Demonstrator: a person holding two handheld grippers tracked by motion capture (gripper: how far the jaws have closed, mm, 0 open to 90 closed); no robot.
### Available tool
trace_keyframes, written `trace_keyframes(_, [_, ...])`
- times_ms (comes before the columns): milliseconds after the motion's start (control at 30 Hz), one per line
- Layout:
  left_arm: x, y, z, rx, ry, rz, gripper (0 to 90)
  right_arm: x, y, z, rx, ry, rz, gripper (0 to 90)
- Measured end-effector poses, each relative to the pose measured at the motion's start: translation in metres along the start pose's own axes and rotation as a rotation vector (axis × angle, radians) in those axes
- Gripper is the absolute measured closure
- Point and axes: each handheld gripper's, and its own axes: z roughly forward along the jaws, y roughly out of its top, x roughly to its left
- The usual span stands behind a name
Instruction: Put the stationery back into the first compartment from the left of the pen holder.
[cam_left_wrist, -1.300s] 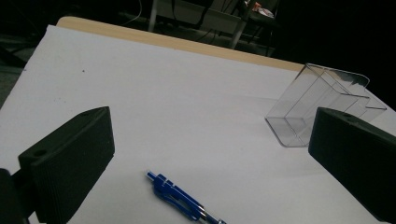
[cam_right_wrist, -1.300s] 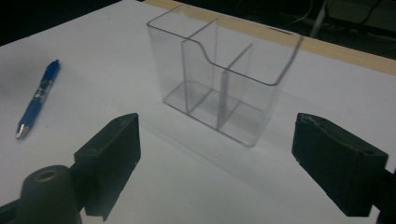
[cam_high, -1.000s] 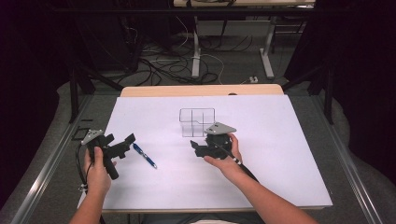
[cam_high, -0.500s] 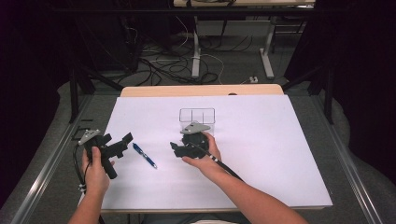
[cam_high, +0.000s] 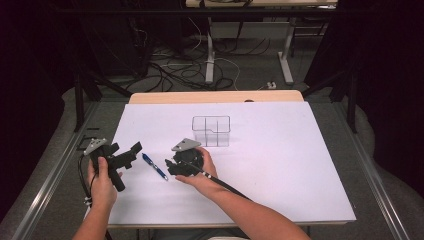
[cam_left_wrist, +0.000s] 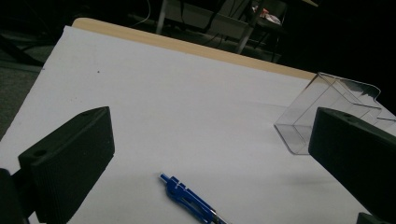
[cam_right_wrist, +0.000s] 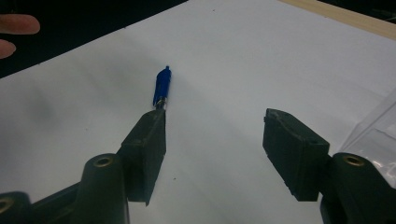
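Right hand-held gripper (cam_high: 171, 166) closing in on the slim blue plastic pen (cam_high: 154, 166).

Pen lies flat on the white desk (cam_high: 300, 165), toward its near left corner, between the two hands; its long axis runs diagonally, one end toward the desk's far left, the other toward the near edge. The right hand-held gripper sits just beside the pen's near end, its jaws about half open and just now narrowing, with nothing between them; in the right gripper view the pen (cam_right_wrist: 161, 87) stretches away from the tip of one jaw rather than lying in the gap. The left hand-held gripper (cam_high: 134, 150) waits wide open and empty near the left edge. A clear plastic compartment box (cam_high: 211, 130) stands toward the far edge.
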Motion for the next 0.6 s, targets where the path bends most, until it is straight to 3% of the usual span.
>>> trace_keyframes(300, [0.001, 0.0, 0.0, 0.005, 0.005, -0.011, 0.2, 0.011, -0.003, 0.018, 0.025, 0.017, -0.008, 42.8])
trace_keyframes(600, [0.003, 0.0, 0.0, 0.013, 0.017, -0.005, 0.1, 0.018, -0.005, 0.029, 0.024, 0.03, 0.015, 50.0])
